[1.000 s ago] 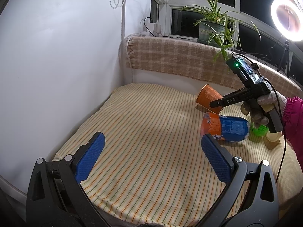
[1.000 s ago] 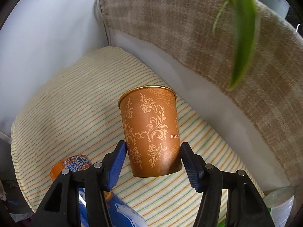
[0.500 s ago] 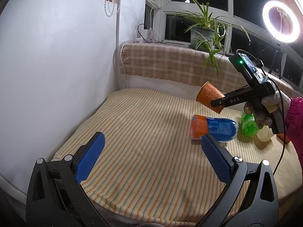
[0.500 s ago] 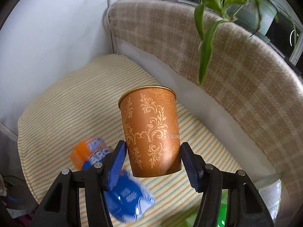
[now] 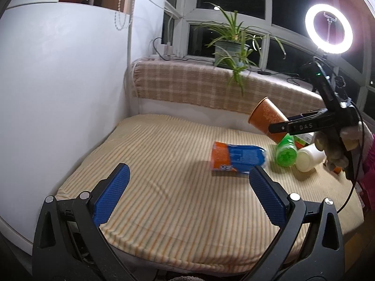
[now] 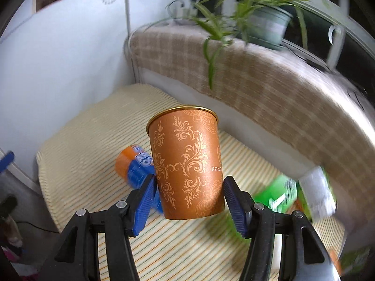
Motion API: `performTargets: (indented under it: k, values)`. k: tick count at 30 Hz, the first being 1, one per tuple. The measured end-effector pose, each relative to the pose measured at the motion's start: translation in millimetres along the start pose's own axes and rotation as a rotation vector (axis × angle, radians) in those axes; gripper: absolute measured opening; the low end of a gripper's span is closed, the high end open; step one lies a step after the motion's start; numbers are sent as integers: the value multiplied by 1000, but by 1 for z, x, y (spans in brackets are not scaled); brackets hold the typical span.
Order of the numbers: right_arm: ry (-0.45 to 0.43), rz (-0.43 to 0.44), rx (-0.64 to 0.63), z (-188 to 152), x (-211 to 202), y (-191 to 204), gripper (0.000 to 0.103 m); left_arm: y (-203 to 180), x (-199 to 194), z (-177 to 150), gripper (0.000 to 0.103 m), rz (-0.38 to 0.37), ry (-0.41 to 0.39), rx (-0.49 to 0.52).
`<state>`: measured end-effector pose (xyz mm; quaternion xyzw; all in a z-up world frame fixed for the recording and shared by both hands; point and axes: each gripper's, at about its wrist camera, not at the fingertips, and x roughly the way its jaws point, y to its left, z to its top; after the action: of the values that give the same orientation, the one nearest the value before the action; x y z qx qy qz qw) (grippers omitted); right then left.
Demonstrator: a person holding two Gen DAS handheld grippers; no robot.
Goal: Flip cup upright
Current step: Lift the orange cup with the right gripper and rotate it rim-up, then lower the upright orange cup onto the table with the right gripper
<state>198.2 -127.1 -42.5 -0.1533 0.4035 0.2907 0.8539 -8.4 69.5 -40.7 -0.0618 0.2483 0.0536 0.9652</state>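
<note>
An orange paper cup [image 6: 187,164] with gold leaf patterns is held in my right gripper [image 6: 189,201], gripped near its base, mouth pointing away from the camera. In the left wrist view the cup [image 5: 266,119] hangs tilted in the air above the striped cushion [image 5: 164,164], mouth facing up and left, with the right gripper [image 5: 284,126] shut on it. My left gripper [image 5: 187,194] is open and empty, low over the cushion's front edge.
An orange and blue snack packet [image 5: 236,157] lies on the cushion. A green container [image 5: 286,152] and a white bottle [image 5: 309,158] lie to its right. A plaid-covered ledge [image 5: 199,86] with a potted plant [image 5: 232,49] stands behind. A white wall [image 5: 58,82] is on the left.
My right gripper has lifted the cup off the cushion and tipped it so the mouth points more upward. The left gripper has pulled back and the view has widened.
</note>
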Motion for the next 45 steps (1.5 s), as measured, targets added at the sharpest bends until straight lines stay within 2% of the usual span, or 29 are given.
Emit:
performTargets:
  k: [9,15,23,29,35,38,41,43,45]
  values:
    - [4,63,281,-53,-23,-5,61,-12,-3,-5,103,-60,22,3]
    - [71,152,520,-98,-9,-6,61,-15,0,-8,103,-92,46,-6]
    - [93,181,720,-134,6,-9,61,-27,7,-8,103,-135,74,14]
    - [79,174,788,-143,5,-11,62,-34,9,-8,103,-152,77,22]
    - [94,166,795,-144,9,-8,64,-40,14,-9,103,-168,92,31]
    - [77,173,796,-146,1,-9,74,-43,18,-8,103,-183,102,32]
    - [23,159,779,-151,-20,-6,74,-43,29,-6,102,-241,152,-3]
    - [-11,138,769,-158,-36,-8,74,-43,40,-5,96,-288,200,-43]
    - [-37,118,768,-166,-50,-11,74,-45,52,-5,94,-333,253,-88]
